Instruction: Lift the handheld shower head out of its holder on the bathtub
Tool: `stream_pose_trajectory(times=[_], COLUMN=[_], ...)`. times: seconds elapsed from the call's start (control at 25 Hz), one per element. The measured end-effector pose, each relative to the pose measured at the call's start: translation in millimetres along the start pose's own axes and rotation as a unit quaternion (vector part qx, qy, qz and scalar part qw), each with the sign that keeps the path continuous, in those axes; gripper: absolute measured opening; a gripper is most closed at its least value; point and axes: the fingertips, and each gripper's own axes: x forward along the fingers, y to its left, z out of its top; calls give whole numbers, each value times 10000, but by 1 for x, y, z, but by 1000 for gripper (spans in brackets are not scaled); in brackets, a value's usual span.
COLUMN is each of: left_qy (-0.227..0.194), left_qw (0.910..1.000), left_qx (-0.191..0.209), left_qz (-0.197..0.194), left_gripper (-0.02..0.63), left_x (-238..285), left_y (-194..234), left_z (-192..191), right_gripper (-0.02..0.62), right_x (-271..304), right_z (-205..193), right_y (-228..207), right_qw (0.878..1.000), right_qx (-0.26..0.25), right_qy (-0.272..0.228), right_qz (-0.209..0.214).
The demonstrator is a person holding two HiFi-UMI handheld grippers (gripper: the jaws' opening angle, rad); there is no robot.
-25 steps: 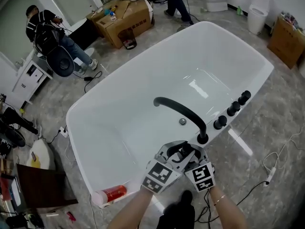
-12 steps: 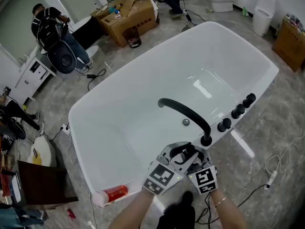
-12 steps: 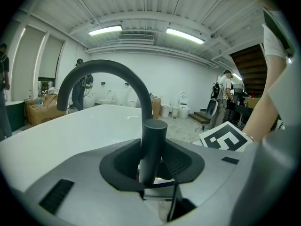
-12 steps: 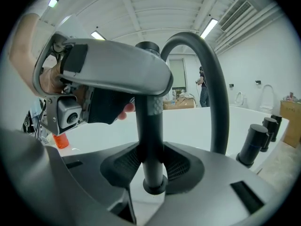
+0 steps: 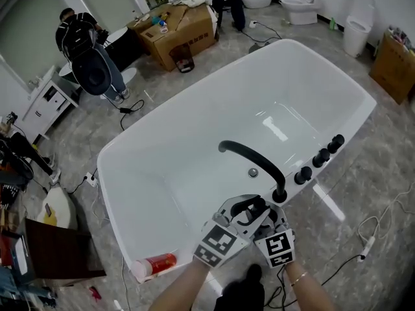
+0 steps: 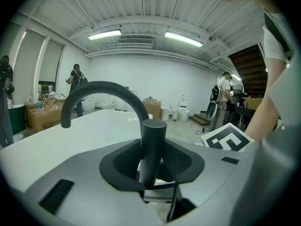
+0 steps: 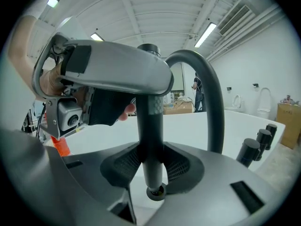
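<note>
Cardboard box, open, upper left; person left of it; toilet and white bin upper right; red bottle lying bottom left.

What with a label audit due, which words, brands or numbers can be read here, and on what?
No text is readable.
Marker cubes: black square patterns, no letters.
Red bottle: label too small.
Cardboard box: print, if any, too blurred.

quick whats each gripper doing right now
Left gripper: shut on the shower head.
Right gripper: jaws have just been closing, now shut on the same shower head.
</note>
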Motion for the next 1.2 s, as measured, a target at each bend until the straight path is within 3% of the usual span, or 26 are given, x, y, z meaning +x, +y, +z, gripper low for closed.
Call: stream_pose_trajectory(times=[0.76,1.2], left_qy=[-352,-705], left_qw=[9990,9968], left_qx=[233,350], left_qz=[-130,-123], left_gripper=[158,158], left_x=[-63,-120], left_y=[-41,-63], left_z=[78,139], right_gripper=[140,140], right_x=[-62,-100], right_z=[80,146], right_y=[32,66], right_qw=[9993,9980], right_qx=[-159,-310], right_qy=[-217,-421], right_qz=[-251,-364])
